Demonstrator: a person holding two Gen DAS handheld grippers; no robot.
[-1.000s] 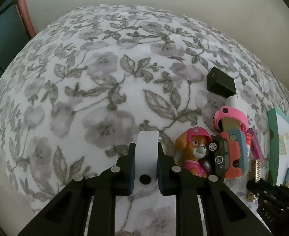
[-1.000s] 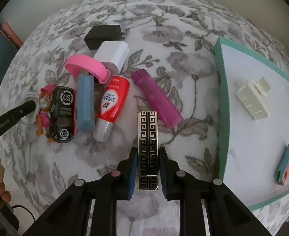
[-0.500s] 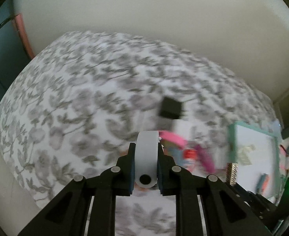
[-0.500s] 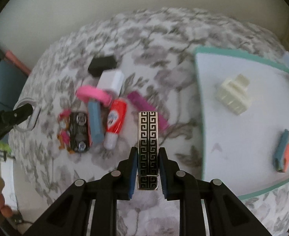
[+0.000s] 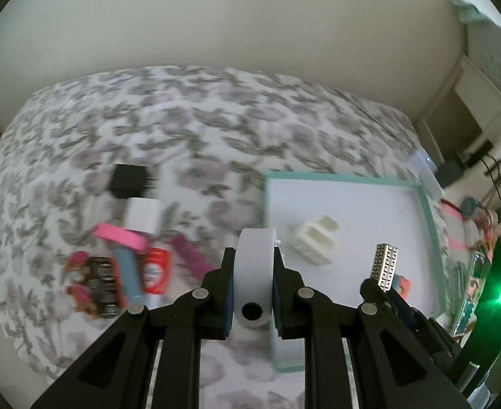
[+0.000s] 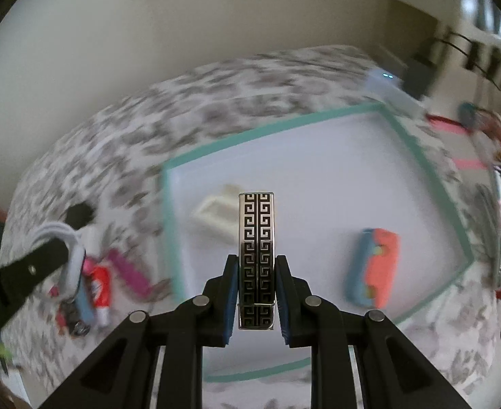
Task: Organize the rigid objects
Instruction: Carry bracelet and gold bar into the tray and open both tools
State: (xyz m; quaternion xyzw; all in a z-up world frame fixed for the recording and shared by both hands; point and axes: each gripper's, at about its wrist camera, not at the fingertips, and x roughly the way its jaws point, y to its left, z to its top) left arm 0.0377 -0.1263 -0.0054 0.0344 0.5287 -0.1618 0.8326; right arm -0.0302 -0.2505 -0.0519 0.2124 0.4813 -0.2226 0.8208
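The left hand-held gripper pinched a white ring-shaped thing above the teal-rimmed tray's near edge; the right hand-held gripper clamped a patterned metal bar over the tray, between a cream clip and an orange-blue toy, all on the floral bed

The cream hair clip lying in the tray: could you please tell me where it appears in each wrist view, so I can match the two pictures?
Left wrist view: the cream hair clip lies right of centre, just right of the white ring held in the near hand-held gripper.
Right wrist view: the clip sits left of centre, partly behind the patterned lighter.
Shared landmark: the tray's teal rim.
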